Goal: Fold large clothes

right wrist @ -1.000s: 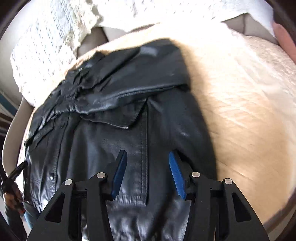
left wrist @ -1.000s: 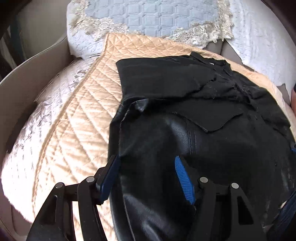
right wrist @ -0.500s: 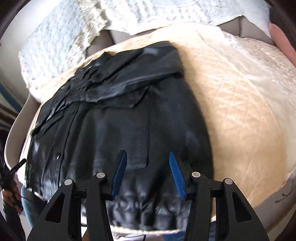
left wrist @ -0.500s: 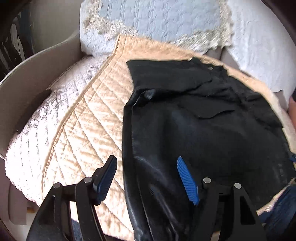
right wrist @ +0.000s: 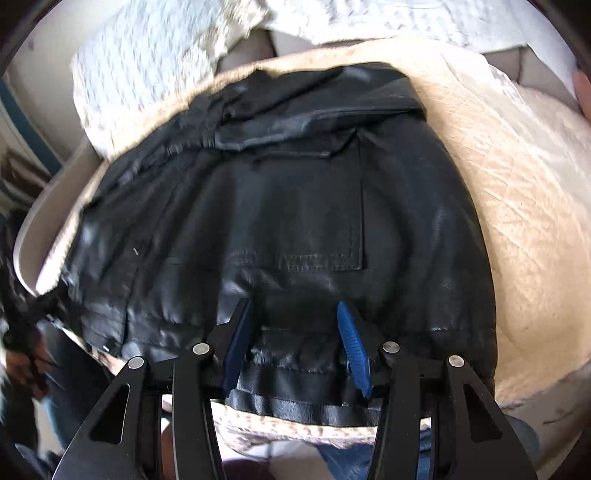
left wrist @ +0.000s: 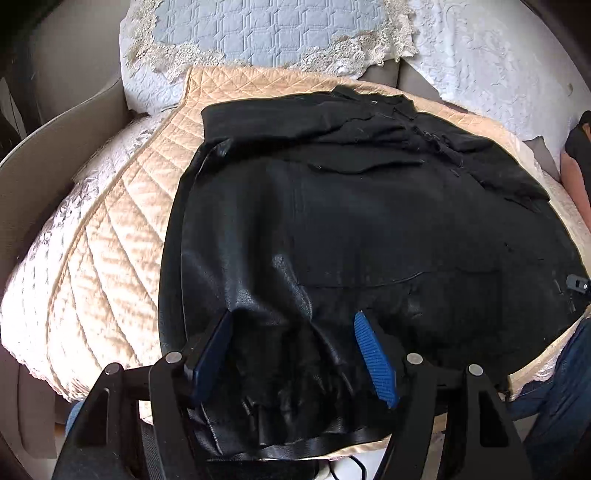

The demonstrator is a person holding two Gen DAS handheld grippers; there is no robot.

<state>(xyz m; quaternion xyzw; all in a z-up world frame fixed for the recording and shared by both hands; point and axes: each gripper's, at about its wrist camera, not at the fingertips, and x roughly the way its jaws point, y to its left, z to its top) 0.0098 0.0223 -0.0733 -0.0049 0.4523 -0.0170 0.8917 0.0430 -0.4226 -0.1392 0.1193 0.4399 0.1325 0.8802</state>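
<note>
A black leather jacket (left wrist: 369, 221) lies spread on a peach quilted sofa cover (left wrist: 122, 236), its sleeves folded in across the top. It also shows in the right wrist view (right wrist: 295, 206), with a stitched panel near the hem. My left gripper (left wrist: 291, 325) is open, its blue pads straddling the jacket's near hem at the left side. My right gripper (right wrist: 293, 314) is open over the ribbed hem band at the right side. Neither grips the leather.
A light blue lace-edged cushion (left wrist: 266, 33) and a white quilted cushion (left wrist: 491, 62) stand behind the jacket. A beige sofa arm (left wrist: 55, 147) curves at the left. The person's jeans (left wrist: 561, 380) are at the near edge.
Both grippers have drawn back toward the near edge of the sofa, from over the jacket's middle to its hem. Both stay open. The jacket lies as before.
</note>
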